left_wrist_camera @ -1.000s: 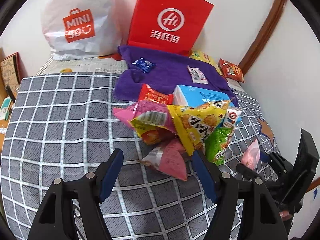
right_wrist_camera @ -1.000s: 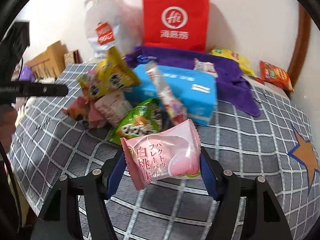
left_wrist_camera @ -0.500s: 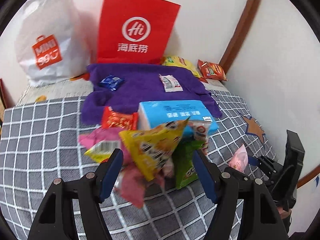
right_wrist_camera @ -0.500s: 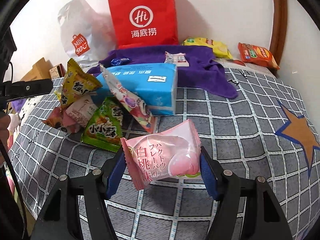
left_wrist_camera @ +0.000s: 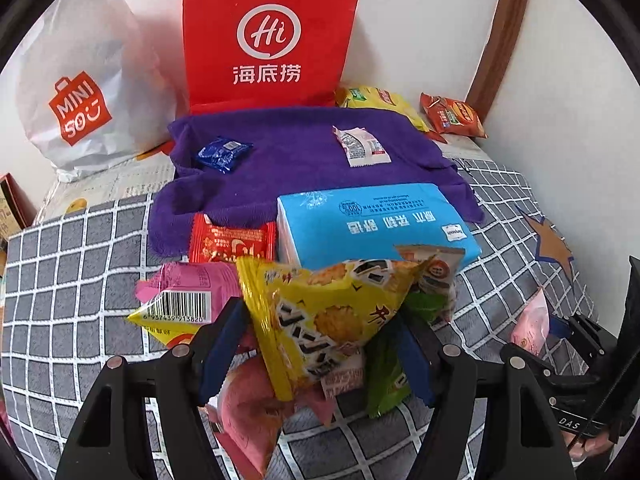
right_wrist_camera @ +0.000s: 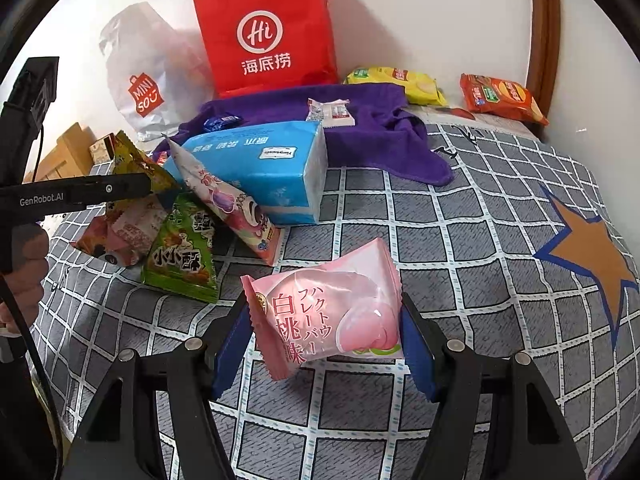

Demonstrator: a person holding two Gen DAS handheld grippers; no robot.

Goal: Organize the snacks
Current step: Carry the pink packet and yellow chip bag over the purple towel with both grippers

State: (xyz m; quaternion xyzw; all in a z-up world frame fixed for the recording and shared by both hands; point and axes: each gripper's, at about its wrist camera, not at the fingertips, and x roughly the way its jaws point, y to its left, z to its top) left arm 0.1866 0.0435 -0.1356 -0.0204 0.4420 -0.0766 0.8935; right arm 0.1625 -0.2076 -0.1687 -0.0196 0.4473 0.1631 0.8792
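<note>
Right gripper (right_wrist_camera: pixel 324 344) fingers pinch pink snack (right_wrist_camera: pixel 326 312), long axis crosswise | left gripper (left_wrist_camera: pixel 316 356) fingers spread around yellow packet (left_wrist_camera: pixel 320 316)

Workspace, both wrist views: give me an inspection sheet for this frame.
Surface: grey checked bedcover with a purple towel at the back.
Job's things: snack pile beside the blue tissue pack; two packets on the towel; yellow and orange bags by the wall.
Clutter: red paper bag, white plastic bag.
Grippers: left tongs around the yellow packet, closure unclear; right tongs shut on the pink peach packet.
Cables: black cable at the left hand.
Surroundings: white wall, wooden trim.
</note>
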